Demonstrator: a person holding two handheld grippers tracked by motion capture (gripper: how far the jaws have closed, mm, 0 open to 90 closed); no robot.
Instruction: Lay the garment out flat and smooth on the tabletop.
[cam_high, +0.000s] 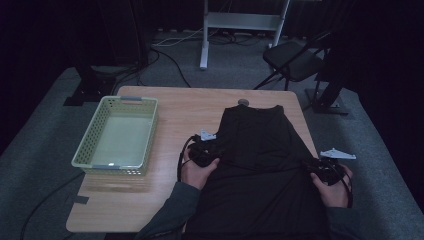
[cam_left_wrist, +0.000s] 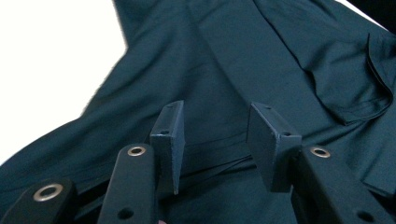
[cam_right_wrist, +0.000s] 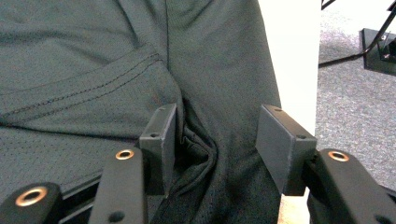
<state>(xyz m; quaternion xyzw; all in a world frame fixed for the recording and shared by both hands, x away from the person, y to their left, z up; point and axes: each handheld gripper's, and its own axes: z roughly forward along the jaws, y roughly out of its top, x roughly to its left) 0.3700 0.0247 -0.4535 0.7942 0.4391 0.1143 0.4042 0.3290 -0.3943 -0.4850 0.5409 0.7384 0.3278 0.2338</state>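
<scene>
The left gripper (cam_left_wrist: 215, 144) and the right gripper (cam_right_wrist: 215, 149) both stand wide, with the dark shirt (cam_high: 260, 165) lying between their jaws.

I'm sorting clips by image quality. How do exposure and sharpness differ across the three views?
High view: dim and underexposed, the black garment nearly textureless. Left gripper view: the table blows out to pure white, and the cloth looks slightly soft. Right gripper view: brighter, with crisp stitching and weave; the table strip is also overexposed.

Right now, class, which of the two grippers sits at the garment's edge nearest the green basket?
The left gripper, at the dark garment's left edge, beside the green basket. The right gripper works the far edge, near the table's right side.
</scene>
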